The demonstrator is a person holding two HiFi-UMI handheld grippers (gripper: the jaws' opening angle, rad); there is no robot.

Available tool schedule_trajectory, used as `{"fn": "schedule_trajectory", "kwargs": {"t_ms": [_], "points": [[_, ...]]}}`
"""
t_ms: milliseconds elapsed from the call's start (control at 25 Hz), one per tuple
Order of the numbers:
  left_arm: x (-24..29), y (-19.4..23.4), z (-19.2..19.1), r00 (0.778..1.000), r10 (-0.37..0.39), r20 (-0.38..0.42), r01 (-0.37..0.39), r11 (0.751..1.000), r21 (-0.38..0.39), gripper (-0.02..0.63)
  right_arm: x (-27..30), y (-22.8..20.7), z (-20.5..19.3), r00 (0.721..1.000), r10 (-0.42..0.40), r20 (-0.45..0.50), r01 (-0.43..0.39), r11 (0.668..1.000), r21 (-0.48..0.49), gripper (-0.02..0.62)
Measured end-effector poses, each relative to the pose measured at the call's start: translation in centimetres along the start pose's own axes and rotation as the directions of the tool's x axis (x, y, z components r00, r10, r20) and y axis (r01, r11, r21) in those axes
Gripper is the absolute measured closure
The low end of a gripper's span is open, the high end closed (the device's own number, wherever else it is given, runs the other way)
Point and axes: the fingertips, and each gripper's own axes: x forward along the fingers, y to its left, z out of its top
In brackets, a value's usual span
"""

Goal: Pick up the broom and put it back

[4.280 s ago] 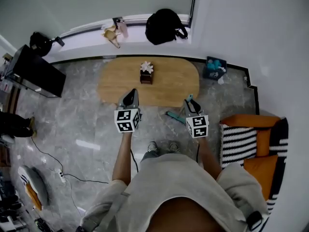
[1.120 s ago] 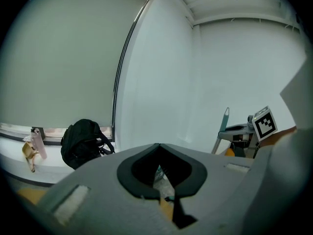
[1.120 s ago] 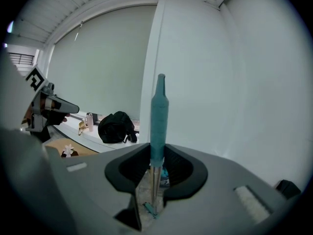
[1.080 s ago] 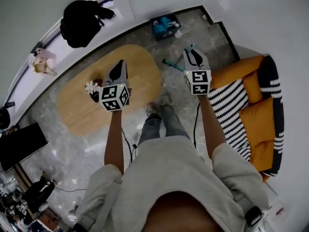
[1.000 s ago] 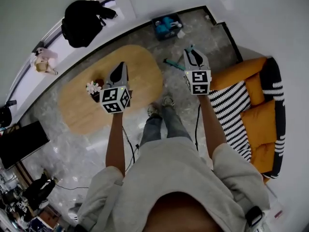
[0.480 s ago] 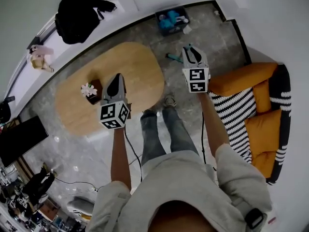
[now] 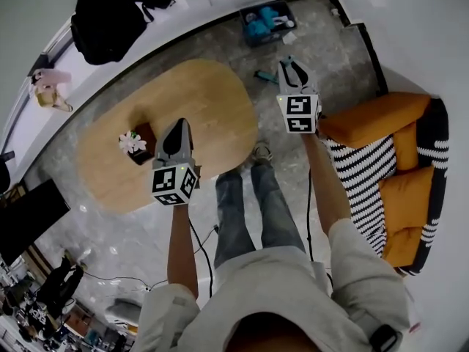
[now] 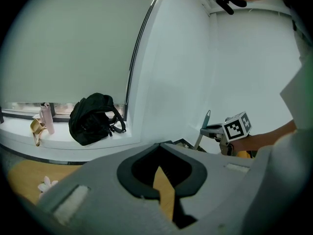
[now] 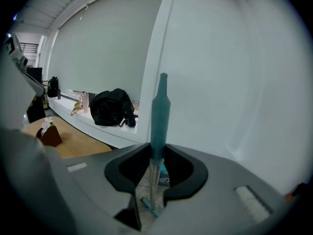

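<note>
The broom stands upright in my right gripper point(image 9: 156, 148), whose jaws are shut on its handle: the teal grip point(image 9: 160, 106) rises above them and the metal pole runs down between them. In the head view the teal broom head point(image 7: 265, 77) shows on the floor just left of the right gripper point(image 7: 292, 63). From the left gripper view the handle point(image 8: 205, 124) stands beside that gripper's marker cube. My left gripper point(image 7: 178, 125) hovers over the oval wooden table point(image 7: 212, 94). Its jaws point(image 8: 159, 146) are shut with nothing in them.
A brown box with a white flower point(image 7: 135, 141) sits on the table. A black backpack point(image 7: 110, 13) lies on the window ledge. A dark crate of blue things point(image 7: 267, 22) stands by the wall. An orange sofa point(image 7: 381, 116) with a striped cushion is at the right.
Both grippers have sunk lower. The right one still holds the broom handle, and its teal head has shifted along the floor. The left gripper now sits lower over the table.
</note>
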Motion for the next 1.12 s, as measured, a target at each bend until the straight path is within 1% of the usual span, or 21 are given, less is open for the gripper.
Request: {"fn": "schedule_trajectory", "kwargs": {"t_ms": [200,320,440,600,720,880,1120], "points": [[0.4,1.4,-1.4,1.0,-0.005,-0.013,0.005,1.0,-0.002,0.601,1.9,2.7,-1.7,1.0,0.01,-0.027,-0.011,1.0,-0.015,0.503],[0.4,2.5,-2.3,1.0,0.006,-0.017,-0.006,1.0,-0.015,0.601,2.9,4.6,-1.7,1.0,0.018,-0.011,-0.018,0.999,-0.048,0.503],[0.3,3.5,-3.2,1.0,0.019,-0.017,-0.02,0.999,-0.029,0.601,3.5,6.1,-1.5,1.0,0.021,0.004,-0.021,0.998,-0.054,0.506],[0.3,3.6,-4.0,1.0,0.022,-0.016,-0.023,0.999,-0.039,0.601,3.5,7.8,-1.9,0.999,0.037,0.008,-0.036,0.996,-0.081,0.505],[0.6,3.2,-4.2,1.0,0.018,-0.001,-0.018,0.999,-0.038,0.601,3.4,8.5,-2.1,0.999,0.047,0.013,-0.046,0.994,-0.094,0.505],[1.3,3.3,-4.0,0.999,0.016,0.042,-0.015,1.0,-0.021,0.601,3.3,9.4,-2.2,0.997,0.072,0.021,-0.069,0.991,-0.117,0.505],[1.0,3.8,-5.0,0.998,0.03,0.048,-0.027,0.998,-0.053,0.601,3.3,10.9,-2.6,0.996,0.09,0.02,-0.086,0.985,-0.147,0.505]]}}
